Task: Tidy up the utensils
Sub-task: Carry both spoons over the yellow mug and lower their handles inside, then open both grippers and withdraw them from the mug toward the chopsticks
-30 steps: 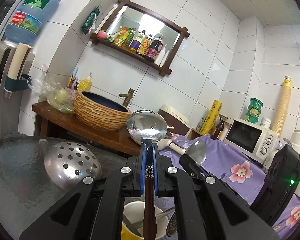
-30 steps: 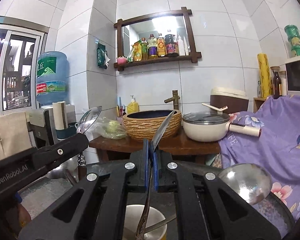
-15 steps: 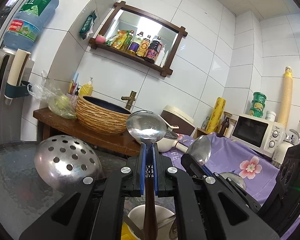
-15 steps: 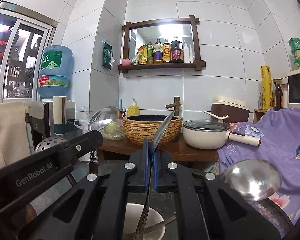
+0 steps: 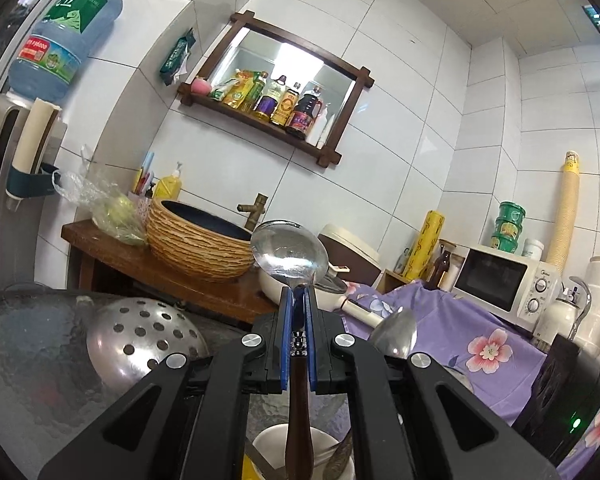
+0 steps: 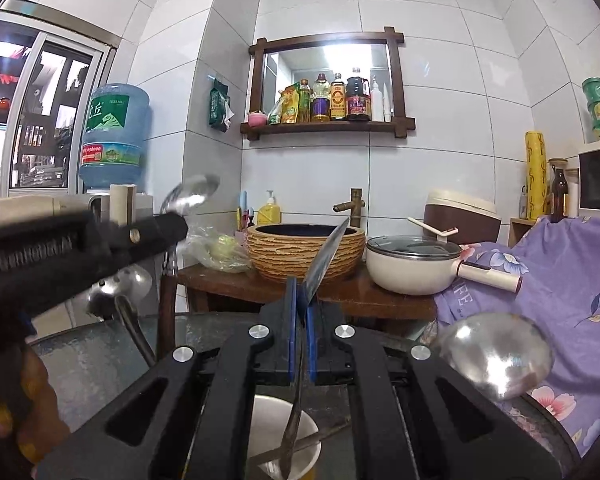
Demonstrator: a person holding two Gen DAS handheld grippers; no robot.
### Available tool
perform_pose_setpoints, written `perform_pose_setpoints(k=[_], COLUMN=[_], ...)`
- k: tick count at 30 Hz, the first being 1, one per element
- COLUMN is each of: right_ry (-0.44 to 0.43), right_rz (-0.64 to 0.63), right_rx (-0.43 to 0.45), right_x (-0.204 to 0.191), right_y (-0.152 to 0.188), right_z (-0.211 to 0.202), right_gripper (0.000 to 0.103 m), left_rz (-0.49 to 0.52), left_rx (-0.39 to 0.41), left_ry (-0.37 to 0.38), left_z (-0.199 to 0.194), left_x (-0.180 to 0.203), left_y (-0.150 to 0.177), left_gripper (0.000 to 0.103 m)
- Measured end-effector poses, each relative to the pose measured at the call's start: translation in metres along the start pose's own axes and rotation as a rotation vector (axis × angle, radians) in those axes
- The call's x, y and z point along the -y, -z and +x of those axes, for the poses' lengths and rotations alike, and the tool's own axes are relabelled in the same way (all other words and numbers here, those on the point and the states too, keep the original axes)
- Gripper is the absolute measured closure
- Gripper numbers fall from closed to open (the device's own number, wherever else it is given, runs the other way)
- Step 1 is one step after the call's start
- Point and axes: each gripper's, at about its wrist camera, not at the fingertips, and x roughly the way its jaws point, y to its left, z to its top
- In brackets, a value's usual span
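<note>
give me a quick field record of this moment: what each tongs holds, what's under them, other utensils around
left tongs: shut on spoon, brown handle, bowl end up
right tongs: shut on thin metal utensil, seen edge-on, type unclear
below both: white cup with a utensil lying in it
slotted ladle: left of the left tongs, over the glass table
round ladle: right of the right tongs
background: woven basin, cream pot on the wooden counter
</note>
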Motion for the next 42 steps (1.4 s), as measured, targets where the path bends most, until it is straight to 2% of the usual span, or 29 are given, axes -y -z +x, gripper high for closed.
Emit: perform_pose_setpoints(k=[8, 9, 10, 11, 12, 16, 22, 28, 33, 35, 38, 42], right_ry=[-0.014, -0.019, -0.027, -0.027, -0.011, -0.001, 0.047, 0.05, 0.045, 0.046, 0.05, 0.053], right_rz=[-0.001, -0.001, 0.002, 0.004, 0.001, -0.003, 0.048, 0.095, 0.118, 0.13, 0.163, 0.192], right_rx=[-0.043, -0.047, -0.049, -0.044, -0.033, -0.013, 0.064, 0.127, 0.112, 0.092, 0.069, 0.035], right_x=[0.005, 0.005, 0.004, 0.004, 0.003, 0.002, 0.015, 0.025, 0.03, 0.033, 0.037, 0.042], right_y=[0.01, 0.01, 0.011, 0.011, 0.011, 0.011, -0.001, -0.015, -0.018, -0.017, -0.016, -0.014], right_z=[-0.003, -0.004, -0.005, -0.007, -0.01, -0.021, -0.048, -0.078, -0.086, -0.085, -0.084, -0.081], right_gripper=[0.096, 0.084, 0.062, 0.054, 0.052, 0.052, 0.051, 0.05, 0.047, 0.046, 0.041, 0.038], left_rz=[-0.011, -0.008, -0.005, -0.003, -0.003, -0.013, -0.012, 0.048, 0.086, 0.073, 0.067, 0.026], left_rx=[-0.029, -0.03, -0.032, -0.034, -0.035, -0.027, -0.012, -0.002, -0.076, -0.106, -0.182, -0.281], left_ry=[-0.004, -0.004, -0.002, -0.001, 0.0, 0.0, -0.006, -0.021, -0.019, -0.004, -0.028, -0.024], left_z=[0.004, 0.004, 0.004, 0.004, 0.004, 0.005, 0.011, 0.016, 0.018, 0.016, 0.015, 0.011], left_x=[-0.005, -0.005, -0.004, -0.004, -0.004, -0.005, -0.003, 0.009, 0.017, 0.016, 0.015, 0.008], left_y=[0.003, 0.004, 0.004, 0.004, 0.004, 0.003, 0.002, 0.016, 0.032, 0.034, 0.036, 0.033], left_gripper=[0.097, 0.097, 0.097, 0.097, 0.097, 0.097, 0.097, 0.097, 0.097, 0.097, 0.097, 0.095])
